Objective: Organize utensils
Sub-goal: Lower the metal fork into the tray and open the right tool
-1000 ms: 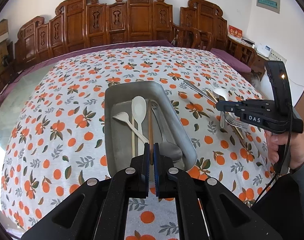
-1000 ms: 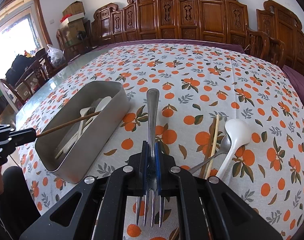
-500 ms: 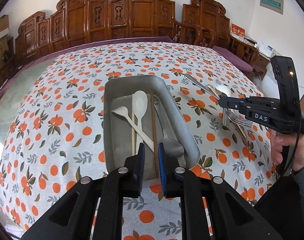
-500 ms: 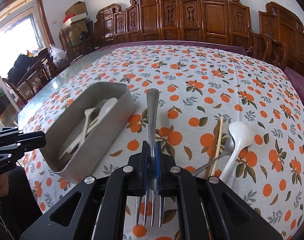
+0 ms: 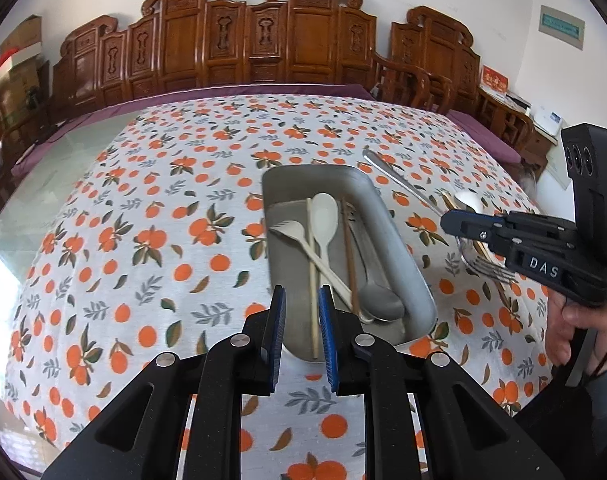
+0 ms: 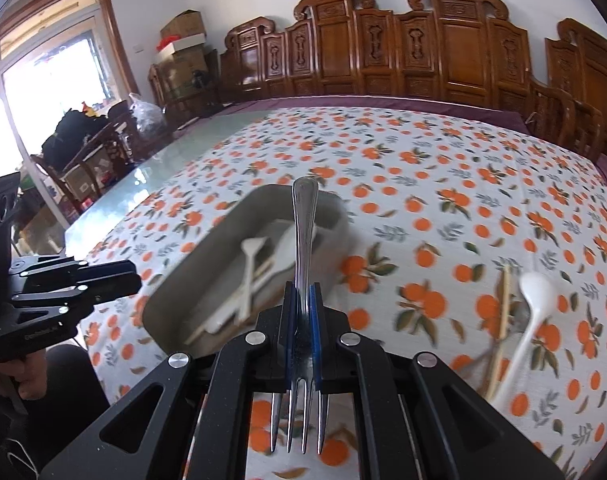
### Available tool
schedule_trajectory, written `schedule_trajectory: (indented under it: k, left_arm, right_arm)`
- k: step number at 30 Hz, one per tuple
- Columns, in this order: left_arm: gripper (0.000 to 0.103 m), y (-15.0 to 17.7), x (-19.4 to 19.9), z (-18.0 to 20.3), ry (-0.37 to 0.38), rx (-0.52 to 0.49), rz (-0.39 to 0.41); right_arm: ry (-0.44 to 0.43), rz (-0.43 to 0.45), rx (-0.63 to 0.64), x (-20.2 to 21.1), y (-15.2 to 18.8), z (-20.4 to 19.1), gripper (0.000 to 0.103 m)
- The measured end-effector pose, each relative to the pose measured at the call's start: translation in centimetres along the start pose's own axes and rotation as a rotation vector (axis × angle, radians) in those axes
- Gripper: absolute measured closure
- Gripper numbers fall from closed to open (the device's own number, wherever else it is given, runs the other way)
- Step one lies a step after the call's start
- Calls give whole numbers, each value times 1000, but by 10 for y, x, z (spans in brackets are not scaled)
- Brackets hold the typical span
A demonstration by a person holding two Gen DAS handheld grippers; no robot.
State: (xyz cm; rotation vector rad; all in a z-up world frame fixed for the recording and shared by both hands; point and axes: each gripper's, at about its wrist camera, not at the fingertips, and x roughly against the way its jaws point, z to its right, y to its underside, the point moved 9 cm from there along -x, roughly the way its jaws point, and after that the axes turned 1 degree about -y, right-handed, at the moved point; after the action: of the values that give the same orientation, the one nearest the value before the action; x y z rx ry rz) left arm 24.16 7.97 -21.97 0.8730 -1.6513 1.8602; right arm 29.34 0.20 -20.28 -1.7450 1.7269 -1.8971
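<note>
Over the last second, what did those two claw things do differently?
The left gripper let go of the dark chopstick, which now lies in the metal tray; nothing is between its jaws. The right gripper carried the fork over toward the tray. Its grip stayed shut; the white spoon stayed on the tablecloth.

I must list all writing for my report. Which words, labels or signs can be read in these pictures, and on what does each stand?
"DAS": white letters on the black body of the right gripper, left wrist view.
Small pale print on the body of the left gripper, right wrist view: too small to read.
Green wall sign: too blurred to read.
Red card with gold characters on the side cabinet: too small to read.
</note>
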Motion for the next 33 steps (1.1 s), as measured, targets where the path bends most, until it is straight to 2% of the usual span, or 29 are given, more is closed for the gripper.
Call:
schedule_trajectory:
  k: [14,24,33]
  left_arm:
    - [86,1,9,-26,-28,36,12]
    - [86,4,10,-29,-38,31,4]
    - [86,3,11,-34,-53,36,2]
  right_arm:
    - [-24,-20,-19,-35,-17,-44,95]
    - [40,-100,-17,-78,-3,-56,95]
    - [-7,-137,-29,-90,9,-64,95]
